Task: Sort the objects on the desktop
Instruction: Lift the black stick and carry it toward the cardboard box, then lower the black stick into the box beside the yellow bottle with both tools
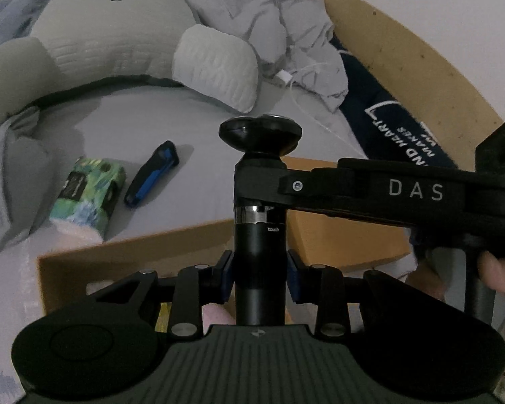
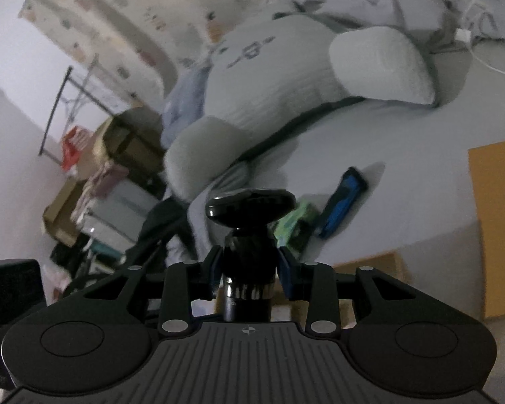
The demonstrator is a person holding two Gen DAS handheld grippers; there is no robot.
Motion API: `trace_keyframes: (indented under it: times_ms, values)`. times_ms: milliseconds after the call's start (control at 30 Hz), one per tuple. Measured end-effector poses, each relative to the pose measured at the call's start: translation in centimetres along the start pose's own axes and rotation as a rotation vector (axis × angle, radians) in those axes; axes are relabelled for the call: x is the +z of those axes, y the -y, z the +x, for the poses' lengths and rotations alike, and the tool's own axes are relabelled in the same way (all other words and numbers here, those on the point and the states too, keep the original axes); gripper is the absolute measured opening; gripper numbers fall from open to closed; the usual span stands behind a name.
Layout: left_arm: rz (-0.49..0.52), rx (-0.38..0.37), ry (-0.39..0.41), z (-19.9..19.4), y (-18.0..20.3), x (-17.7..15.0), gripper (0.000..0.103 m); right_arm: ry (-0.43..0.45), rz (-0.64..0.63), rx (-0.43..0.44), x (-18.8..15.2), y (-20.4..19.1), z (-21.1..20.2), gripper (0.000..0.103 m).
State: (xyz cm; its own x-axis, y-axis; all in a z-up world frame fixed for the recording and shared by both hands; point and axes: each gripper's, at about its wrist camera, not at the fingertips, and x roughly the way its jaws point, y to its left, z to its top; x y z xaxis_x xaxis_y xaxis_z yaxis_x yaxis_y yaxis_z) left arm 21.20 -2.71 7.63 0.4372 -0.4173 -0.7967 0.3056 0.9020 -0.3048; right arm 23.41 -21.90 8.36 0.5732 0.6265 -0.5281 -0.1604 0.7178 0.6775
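Both claws pinch one black shaver (image 1: 257, 222): left gripper (image 1: 259, 277) low on its body, right gripper (image 2: 249, 272) near its neck. Cardboard box (image 1: 134, 252) rim directly beneath; bare bedsheet (image 1: 192, 114) ahead.

We are in a home bedroom: a bed (image 1: 144, 128) with a grey sheet, a big plush pillow (image 1: 118, 33), a rumpled duvet (image 1: 286, 33), and cluttered boxes (image 2: 118, 141) along the wall.
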Motion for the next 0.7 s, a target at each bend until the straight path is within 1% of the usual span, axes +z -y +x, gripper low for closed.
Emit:
trace_keyframes:
  times_ms: [167, 333, 500, 700]
  values:
    - [-0.024, -0.008, 0.044, -3.1, -0.5, -2.9, 0.034, -0.02, -0.047, 0.02, -2.5, -3.5, -1.4, 0.038]
    - [-0.047, -0.019, 0.064, -4.5, -1.0, -5.8, 0.034, -0.05, -0.09, 0.027, -5.1, -5.8, -2.3, 0.038]
    - [-0.078, -0.022, 0.054, -4.0, -1.9, -8.2, 0.034, -0.086, -0.121, 0.021, -7.7, -6.7, -2.2, 0.038]
    - [-0.136, -0.041, 0.031, -2.1, -3.7, -10.0, 0.034, -0.133, -0.131, 0.004, -10.1, -6.4, -1.0, 0.038]
